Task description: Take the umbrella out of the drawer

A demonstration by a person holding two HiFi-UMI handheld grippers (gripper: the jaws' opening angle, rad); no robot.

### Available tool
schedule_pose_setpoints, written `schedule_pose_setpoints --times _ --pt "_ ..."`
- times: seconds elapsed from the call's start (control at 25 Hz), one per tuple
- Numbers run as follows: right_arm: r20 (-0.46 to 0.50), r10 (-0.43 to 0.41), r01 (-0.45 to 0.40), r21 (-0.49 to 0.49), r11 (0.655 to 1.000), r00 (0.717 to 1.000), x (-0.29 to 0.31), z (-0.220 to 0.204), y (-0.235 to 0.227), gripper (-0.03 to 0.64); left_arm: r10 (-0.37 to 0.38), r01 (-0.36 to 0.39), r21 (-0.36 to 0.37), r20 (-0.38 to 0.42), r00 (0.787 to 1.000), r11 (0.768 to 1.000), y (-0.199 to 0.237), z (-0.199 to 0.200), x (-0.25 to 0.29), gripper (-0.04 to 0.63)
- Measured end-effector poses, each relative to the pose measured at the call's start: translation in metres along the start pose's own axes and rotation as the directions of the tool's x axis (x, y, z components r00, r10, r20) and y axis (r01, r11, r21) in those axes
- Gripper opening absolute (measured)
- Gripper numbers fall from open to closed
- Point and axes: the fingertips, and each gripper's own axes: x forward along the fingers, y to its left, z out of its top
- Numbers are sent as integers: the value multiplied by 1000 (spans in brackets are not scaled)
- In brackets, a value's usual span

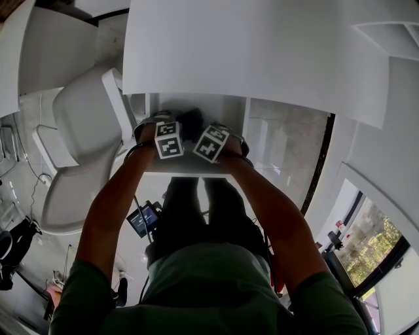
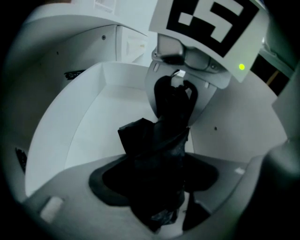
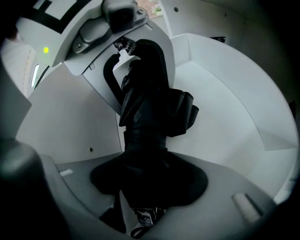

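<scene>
Both arms are reaching down under the front edge of the white tabletop (image 1: pixel 262 52), which is overhanging the open drawer (image 1: pixel 226 108) just above the hands. The left gripper (image 1: pixel 167 131) and right gripper (image 1: pixel 213 139) are sitting side by side, their marker cubes almost touching, so there is little room between them. A white chair (image 1: pixel 78 131) is standing close on the left.

Inside, the white drawer wall (image 2: pixel 93 103) is curving round a bare stretch of floor beside the black folded umbrella (image 2: pixel 159 140). In the right gripper view the drawer (image 3: pixel 220 84) is likewise showing open floor beyond the umbrella (image 3: pixel 145 112).

For writing, each cube is showing only black-and-white square patterns. A green light (image 2: pixel 241 67) is glowing on the right gripper's cube. A small label (image 2: pixel 105 3) at the top is too blurred to read.

The left gripper (image 2: pixel 154 187) is clamping its fingers (image 2: pixel 70 197) on one end of the umbrella. The right gripper (image 3: pixel 147 187) is clenching its fingers (image 3: pixel 243 206) on the other end, both fairly wide around the bundled fabric. The umbrella is staying within the drawer walls, spanning from one gripper to the other; whether it is clearing the floor I cannot tell.
</scene>
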Motion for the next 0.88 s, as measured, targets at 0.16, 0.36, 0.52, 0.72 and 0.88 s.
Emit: schedule_pose_setpoints --times 0.16,0.36,0.52,0.72,0.88 --pt "42 -38 39 -13 999 998 -23 9 -5 229 31 -31 0 19 999 1000 8 7 -21 318" --pt "92 -83 86 -31 996 992 -60 18 -12 229 83 -84 24 30 996 996 19 24 -57 314" --pt "118 -120 126 -44 991 986 -92 22 -14 229 123 -125 38 35 992 991 23 39 -86 313" --pt "142 -151 160 -55 986 978 -123 26 -15 229 164 -166 56 40 986 985 27 54 -117 311" --pt "159 -169 180 -60 982 973 -143 29 -13 229 184 -187 69 44 982 980 28 63 -136 311"
